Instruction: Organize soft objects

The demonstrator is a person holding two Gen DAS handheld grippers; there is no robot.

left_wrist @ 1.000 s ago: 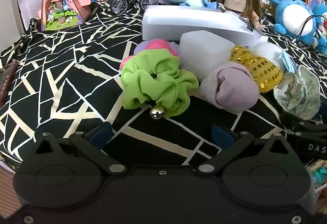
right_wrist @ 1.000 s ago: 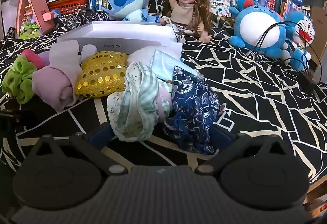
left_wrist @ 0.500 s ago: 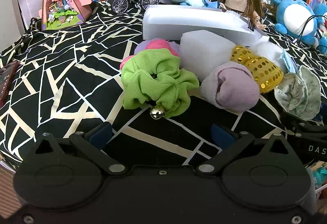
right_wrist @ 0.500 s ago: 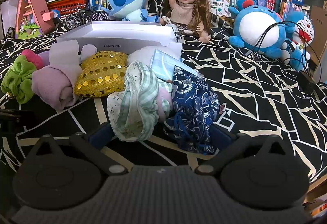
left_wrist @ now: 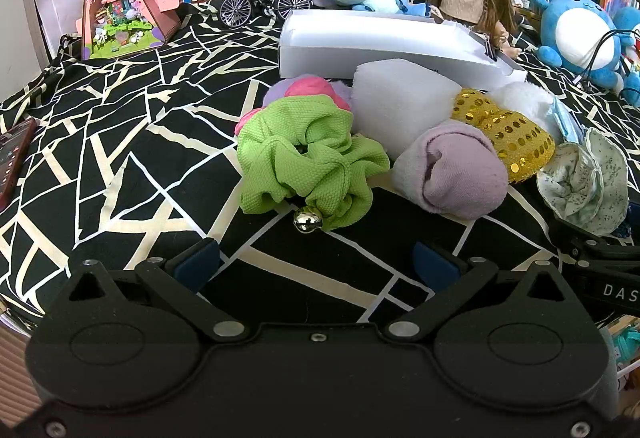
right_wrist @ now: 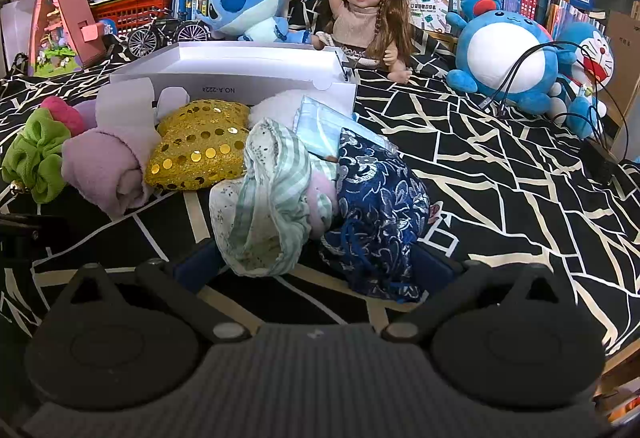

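Both grippers sit low over a black cloth with cream lines. Left gripper has its blue pads wide apart and holds nothing; only bare cloth lies between them. Just past it is a green scrunchie with a little silver bell, and a pink and purple fluffy thing peeks out behind it. Next comes a white foam block, then a rolled purple sock touching a gold sequin pouch. Right gripper is wide open too. Between its pads, at the near edge, lie a green striped cloth bundle and a dark blue flowery bag, side by side and touching. Behind the pile is an open white box, and a blue plush toy and a doll sit at the back
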